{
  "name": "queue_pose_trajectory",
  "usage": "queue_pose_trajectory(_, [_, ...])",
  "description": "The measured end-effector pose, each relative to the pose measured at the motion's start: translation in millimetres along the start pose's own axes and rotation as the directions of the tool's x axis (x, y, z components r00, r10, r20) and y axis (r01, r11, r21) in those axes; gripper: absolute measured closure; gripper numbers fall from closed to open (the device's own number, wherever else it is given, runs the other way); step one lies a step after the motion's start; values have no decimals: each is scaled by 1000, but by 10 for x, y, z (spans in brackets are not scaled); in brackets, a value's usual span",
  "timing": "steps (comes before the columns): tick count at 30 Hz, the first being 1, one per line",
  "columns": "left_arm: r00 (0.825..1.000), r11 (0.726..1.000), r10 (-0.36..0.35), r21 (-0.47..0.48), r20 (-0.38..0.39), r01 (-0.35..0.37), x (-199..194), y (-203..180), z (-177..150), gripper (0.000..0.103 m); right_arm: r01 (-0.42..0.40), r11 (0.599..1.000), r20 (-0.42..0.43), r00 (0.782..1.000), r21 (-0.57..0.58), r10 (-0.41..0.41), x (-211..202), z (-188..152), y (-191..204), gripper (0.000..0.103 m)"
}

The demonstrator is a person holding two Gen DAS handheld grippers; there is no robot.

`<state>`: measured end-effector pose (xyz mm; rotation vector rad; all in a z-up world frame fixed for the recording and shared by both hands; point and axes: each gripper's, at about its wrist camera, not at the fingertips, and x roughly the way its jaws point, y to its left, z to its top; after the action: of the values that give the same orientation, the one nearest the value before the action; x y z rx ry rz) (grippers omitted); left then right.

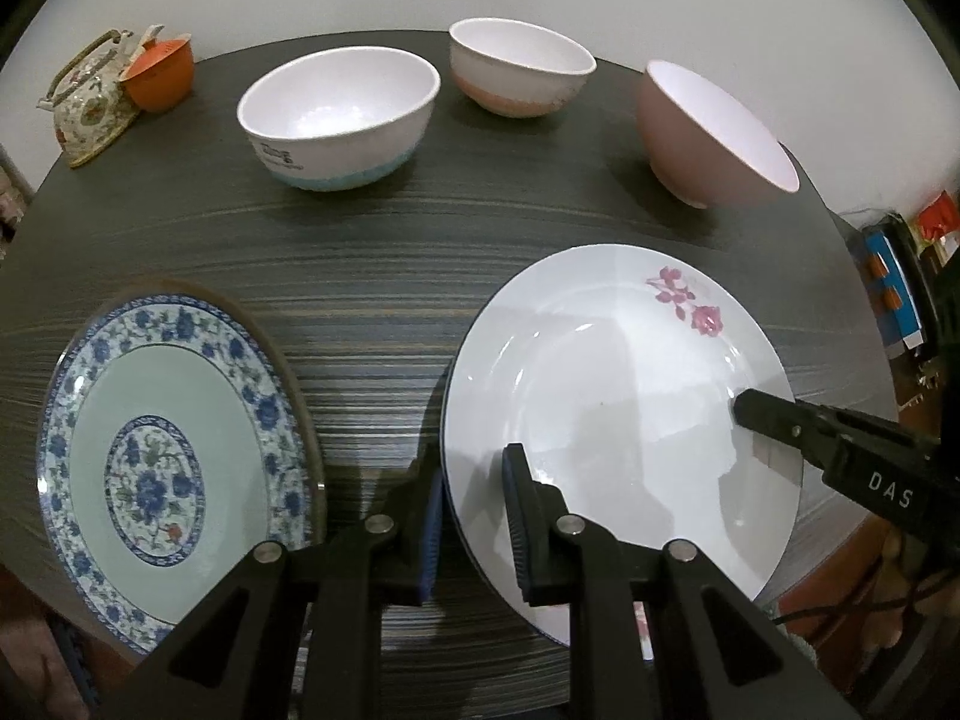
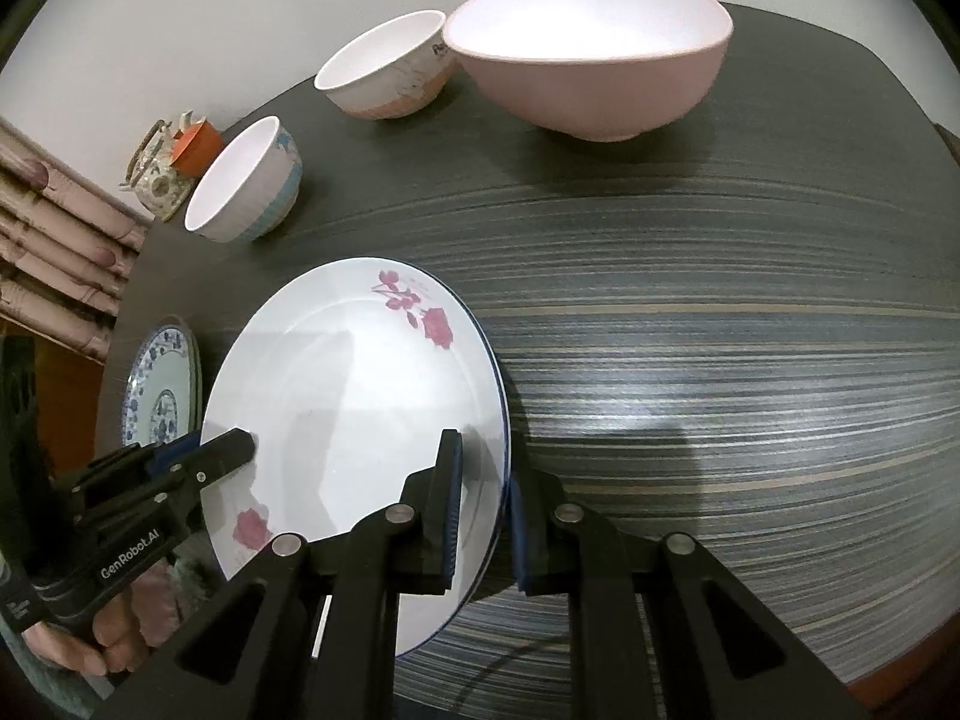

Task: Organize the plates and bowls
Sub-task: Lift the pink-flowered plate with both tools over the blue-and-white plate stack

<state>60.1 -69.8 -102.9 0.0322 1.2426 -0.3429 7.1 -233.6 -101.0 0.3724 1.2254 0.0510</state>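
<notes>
Claws on both sides had the same target: the round white plate with pink roses (image 1: 624,396), lying on the dark striped worktop (image 1: 372,252). The left claw (image 1: 474,516) sat narrow, clamped on the plate's rim at about 8 o'clock, one pad over the rim and one under it. The right claw (image 2: 486,516) was pinched just as tightly on the opposite rim, near 4 o'clock in its own view, and a thin blue edge showed just beneath the white rim there. Off at 9 o'clock from the white plate lay the blue-and-white floral plate with a pale green band (image 1: 174,450), apart from it. Along the far edge stood three bowls: the white bowl with a blue base (image 1: 339,117) at 11 o'clock, the white bowl with a salmon base (image 1: 519,69) at 12, and the plain pink bowl (image 1: 714,132) at 1 o'clock. A floral teapot (image 1: 90,102) and an orange cup (image 1: 162,75) sat in the far left corner.
</notes>
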Motion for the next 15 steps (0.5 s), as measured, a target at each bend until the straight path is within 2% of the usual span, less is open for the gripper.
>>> queue_pose_trajectory(15, [997, 994, 55, -96, 55, -49, -456, 582, -107, 84, -38, 997, 12, 999, -69, 39, -44, 99, 409, 89])
